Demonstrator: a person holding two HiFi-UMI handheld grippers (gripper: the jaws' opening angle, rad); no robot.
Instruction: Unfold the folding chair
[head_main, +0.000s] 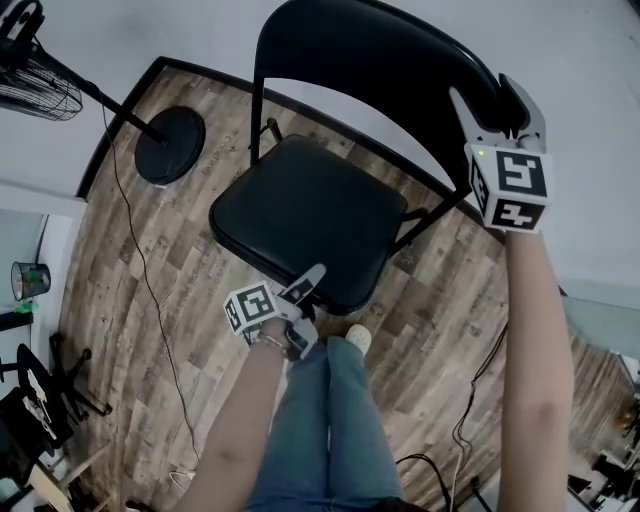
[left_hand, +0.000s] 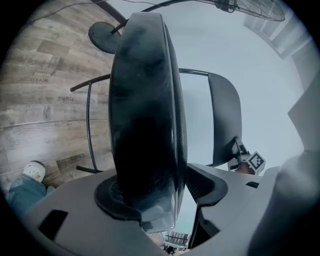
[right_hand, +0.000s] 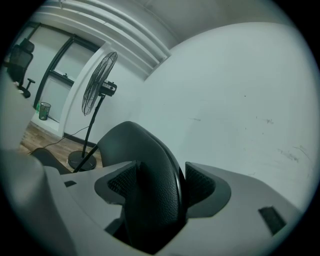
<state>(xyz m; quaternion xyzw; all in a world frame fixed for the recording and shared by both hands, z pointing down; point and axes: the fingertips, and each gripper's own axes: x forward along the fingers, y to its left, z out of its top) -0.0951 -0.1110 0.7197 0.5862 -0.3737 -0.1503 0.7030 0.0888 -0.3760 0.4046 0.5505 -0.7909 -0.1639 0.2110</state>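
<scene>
Head view: a black folding chair (head_main: 340, 250) stands opened out on a wood-look floor (head_main: 150, 300), its seat (head_main: 290, 200) lying flat and its backrest (head_main: 370, 60) up against the pale wall (head_main: 600, 100). The left gripper (head_main: 315, 280) is at the seat's near edge, and the right gripper (head_main: 482, 92) is at the backrest's top right corner. Each marker cube (head_main: 512, 185) shows black-and-white square patterns and no letters. A fan (head_main: 35, 85) on a round base (head_main: 170, 145) stands to the left of the chair. The person's jeans (head_main: 310, 420) and a white shoe (head_main: 358, 338) are just below the seat.

Left gripper view: the seat's padded edge runs upright between the fingers (left_hand: 107, 192). It lies against the left one, while a strip of light shows between it and the right one, so the fingers are parted around the seat and not clamping it. The backrest and the right gripper with its cube appear beyond, to the right. Some floor planks carry dark printed marks (left_hand: 70, 161), too blurred to read.

Right gripper view: the backrest's rounded edge fills the gap between the fingers (right_hand: 122, 182), and both pads press on it, a firm hold. Behind it stand the fan and the wall. A green bin (right_hand: 44, 110) sits far off at the left.
</scene>
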